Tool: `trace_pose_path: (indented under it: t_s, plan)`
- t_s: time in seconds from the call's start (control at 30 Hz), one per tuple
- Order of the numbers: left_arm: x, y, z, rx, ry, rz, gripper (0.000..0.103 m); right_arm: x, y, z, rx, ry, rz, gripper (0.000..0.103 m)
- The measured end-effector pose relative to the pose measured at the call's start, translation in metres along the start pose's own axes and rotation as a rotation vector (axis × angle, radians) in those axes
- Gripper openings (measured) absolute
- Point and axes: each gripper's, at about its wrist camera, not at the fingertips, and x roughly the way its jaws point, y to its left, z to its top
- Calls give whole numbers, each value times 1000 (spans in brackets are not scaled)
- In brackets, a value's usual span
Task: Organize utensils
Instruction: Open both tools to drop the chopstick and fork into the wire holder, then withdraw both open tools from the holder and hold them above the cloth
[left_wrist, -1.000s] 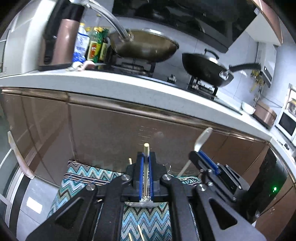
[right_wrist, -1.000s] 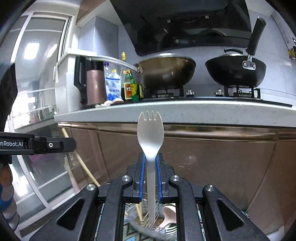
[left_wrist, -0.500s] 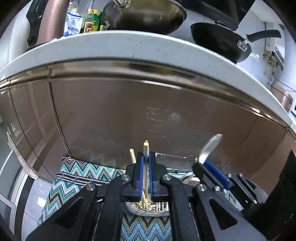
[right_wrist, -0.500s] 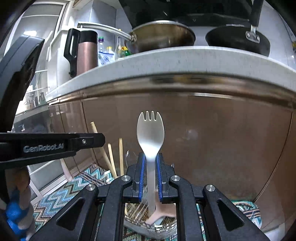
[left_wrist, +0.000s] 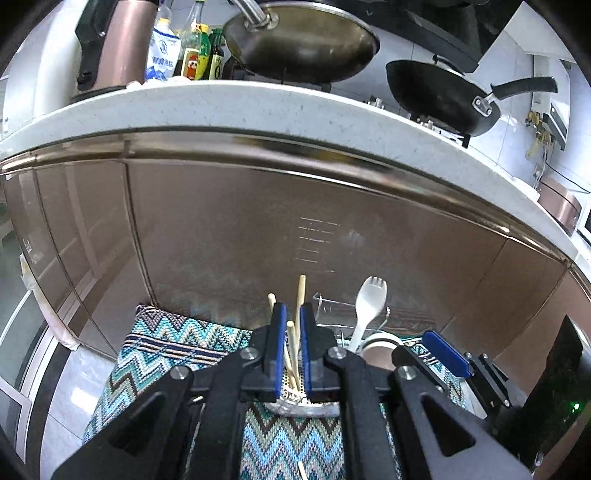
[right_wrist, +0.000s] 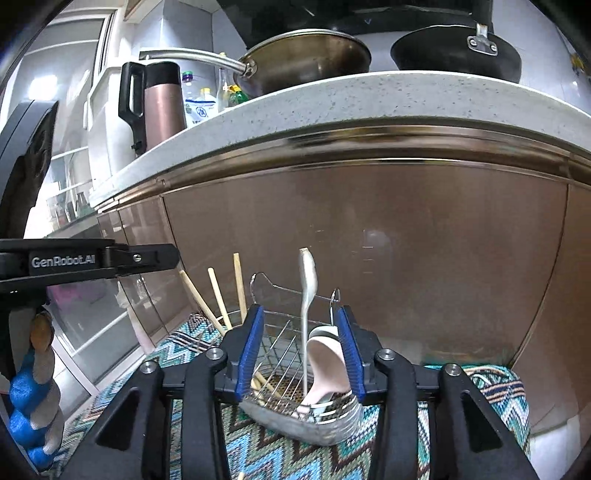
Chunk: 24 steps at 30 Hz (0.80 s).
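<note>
Left claw (left_wrist: 291, 350): jaws narrowly parted, chopsticks (left_wrist: 298, 314) standing loose between them, apparently released.
Right claw (right_wrist: 301, 354): jaws wide, gripping nothing.
Loose chopstick (left_wrist: 302, 469): lying on the zigzag mat (left_wrist: 177, 350), not yet sorted.
Wire rack (right_wrist: 280, 369): on the mat, just beyond both claws, before the cabinet front (right_wrist: 369, 240).
Spork (right_wrist: 307, 295): pale, upright in the rack, beside a pink spoon (right_wrist: 325, 373).
Progress: most utensils racked; stray chopstick remains.
</note>
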Motion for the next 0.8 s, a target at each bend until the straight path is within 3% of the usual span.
trace_pose_path:
  t_s: [0.13,0.27,0.53,0.63,0.8]
  plan:
    - [-24,1,-4,6,-17,6,12,-23,6,0,-4,-1,-7,44]
    - [-56,1,-14,13,-43,25,23,-49,12,-4,-4,-4,-13,46]
    - [-123,-2,-46,52,-100,89,24,-104,27,-18,-4,11,-26,46]
    - [-144,-3,-56,61,-123,113,30,-123,36,-25,-9,16,-27,46]
    - [-176,-4,-71,74,-176,146,35,-151,48,-34,-17,5,-37,55]
